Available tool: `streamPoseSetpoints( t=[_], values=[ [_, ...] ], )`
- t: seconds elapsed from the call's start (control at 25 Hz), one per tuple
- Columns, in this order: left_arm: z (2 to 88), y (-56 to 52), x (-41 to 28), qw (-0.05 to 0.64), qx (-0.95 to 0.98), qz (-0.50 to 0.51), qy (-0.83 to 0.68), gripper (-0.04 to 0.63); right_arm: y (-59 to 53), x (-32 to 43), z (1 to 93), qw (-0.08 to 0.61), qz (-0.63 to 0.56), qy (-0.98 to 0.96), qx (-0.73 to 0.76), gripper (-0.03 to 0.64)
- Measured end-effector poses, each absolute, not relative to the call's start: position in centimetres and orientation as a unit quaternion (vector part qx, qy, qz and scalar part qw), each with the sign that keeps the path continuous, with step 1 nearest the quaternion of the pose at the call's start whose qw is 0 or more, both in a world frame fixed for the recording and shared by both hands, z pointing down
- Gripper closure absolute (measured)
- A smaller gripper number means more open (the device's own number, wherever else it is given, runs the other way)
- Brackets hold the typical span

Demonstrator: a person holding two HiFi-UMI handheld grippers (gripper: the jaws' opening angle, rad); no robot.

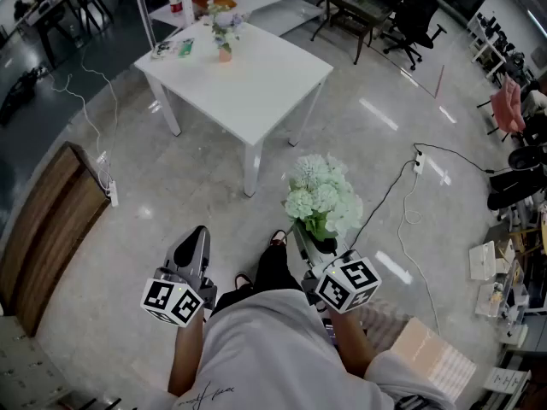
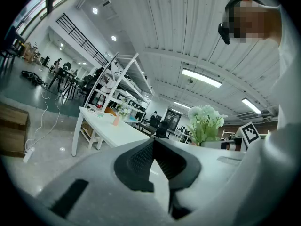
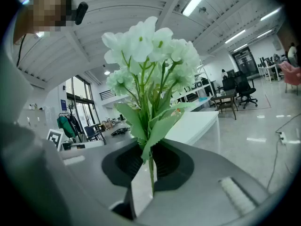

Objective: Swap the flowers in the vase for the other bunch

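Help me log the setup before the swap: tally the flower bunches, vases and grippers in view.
Flower bunches: 2, the white bunch held by the right gripper and the small bunch in the pink vase.
Vases: 1, standing on the white table.
Grippers: 2, the right one and the left gripper, which is shut and empty.
Total: 5.

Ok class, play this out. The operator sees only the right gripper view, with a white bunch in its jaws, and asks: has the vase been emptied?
Observer: No. In the head view the vase on the table holds a small bunch.
Operator: And is my other gripper free to pull it out?
Observer: Yes. The left gripper is shut, with nothing between its jaws.
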State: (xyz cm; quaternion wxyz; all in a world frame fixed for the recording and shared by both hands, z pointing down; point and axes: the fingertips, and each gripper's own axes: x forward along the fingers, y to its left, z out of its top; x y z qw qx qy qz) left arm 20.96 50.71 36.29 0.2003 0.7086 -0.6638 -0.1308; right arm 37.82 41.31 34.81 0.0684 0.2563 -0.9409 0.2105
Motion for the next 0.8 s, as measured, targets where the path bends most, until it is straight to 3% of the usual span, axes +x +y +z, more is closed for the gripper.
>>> streamPoseSetpoints(
  t=[0.8],
  values=[
    [37.2, 43.6, 19.1, 0.209, 0.703, -0.095, -0.673, 0.597, 33.9, 34.7, 35.9, 0.071, 0.228, -0.941, 0.241, 0.565]
  ],
)
